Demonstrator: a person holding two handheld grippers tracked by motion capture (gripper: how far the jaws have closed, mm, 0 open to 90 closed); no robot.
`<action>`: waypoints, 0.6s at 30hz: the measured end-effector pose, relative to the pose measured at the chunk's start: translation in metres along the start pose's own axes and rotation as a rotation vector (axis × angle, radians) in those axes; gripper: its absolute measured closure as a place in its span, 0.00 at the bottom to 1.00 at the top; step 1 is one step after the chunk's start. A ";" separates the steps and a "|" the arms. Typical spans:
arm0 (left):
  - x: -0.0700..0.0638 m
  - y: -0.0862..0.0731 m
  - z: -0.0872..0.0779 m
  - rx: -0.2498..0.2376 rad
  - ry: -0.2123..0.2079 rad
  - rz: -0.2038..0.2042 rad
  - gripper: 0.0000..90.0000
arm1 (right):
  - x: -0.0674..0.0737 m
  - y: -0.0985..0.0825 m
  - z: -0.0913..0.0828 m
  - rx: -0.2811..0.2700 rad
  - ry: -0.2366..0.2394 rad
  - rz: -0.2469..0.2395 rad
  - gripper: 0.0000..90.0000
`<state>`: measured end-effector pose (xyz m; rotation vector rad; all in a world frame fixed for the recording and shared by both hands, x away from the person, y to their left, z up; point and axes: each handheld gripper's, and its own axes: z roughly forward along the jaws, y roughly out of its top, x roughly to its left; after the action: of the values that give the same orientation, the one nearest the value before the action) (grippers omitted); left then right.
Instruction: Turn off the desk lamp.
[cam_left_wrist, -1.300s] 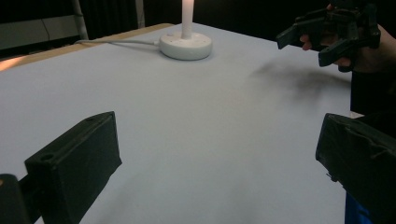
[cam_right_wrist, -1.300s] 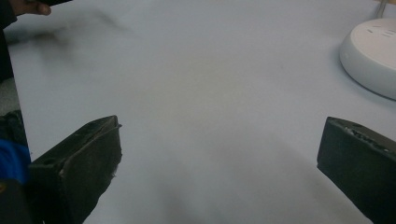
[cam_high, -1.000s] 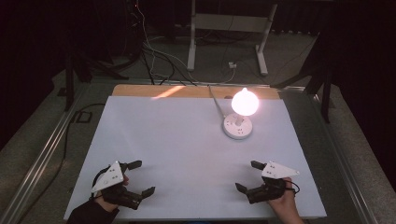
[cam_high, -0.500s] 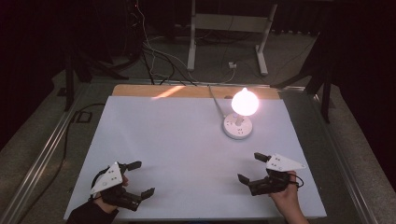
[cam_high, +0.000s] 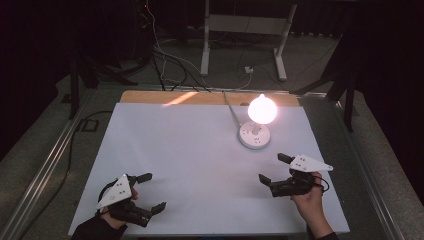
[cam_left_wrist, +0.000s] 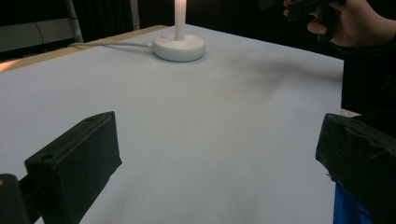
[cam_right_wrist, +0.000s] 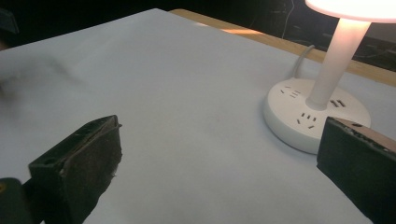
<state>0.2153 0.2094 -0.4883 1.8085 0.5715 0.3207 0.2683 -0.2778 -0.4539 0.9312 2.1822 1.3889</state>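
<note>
White paper covers the surface (cam_high: 200, 165), and the one thing standing on it is the lit lamp (cam_high: 256, 125): a glowing round bulb on a short stem, plugged upright into a round white socket base (cam_high: 254, 136) whose cable (cam_high: 231, 111) runs off the far edge. It sits toward the far right, probably so that the cable reaches the floor behind and the near half stays free for your hands.

Your right gripper (cam_high: 272, 170) is the nearer one. Its jaws stand wide apart with nothing between them, held low over the paper, and the lamp lies just ahead and slightly to its left in the high view, near but not touching. In the right gripper view the base (cam_right_wrist: 317, 114) sits close beyond the right-hand jaw, so you seem lined up to reach for it.

Your left gripper (cam_high: 150, 192) rests near the front left corner, jaws likewise spread and empty, well apart from the lamp, which shows far across the paper in its own view (cam_left_wrist: 179, 45). Held back there, it looks parked.
</note>
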 end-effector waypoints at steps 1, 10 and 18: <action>0.000 0.000 0.000 -0.001 0.000 -0.002 0.01 | -0.002 0.001 0.001 0.002 -0.001 0.005 0.00; 0.000 0.000 0.000 0.000 0.000 0.000 0.01 | -0.016 0.006 0.007 0.017 -0.003 0.027 0.00; 0.000 0.000 0.000 0.001 -0.001 -0.001 0.01 | -0.028 0.010 0.012 0.019 -0.016 0.037 0.00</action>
<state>0.2152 0.2097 -0.4882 1.8088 0.5726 0.3191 0.2991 -0.2871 -0.4514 0.9909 2.1802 1.3748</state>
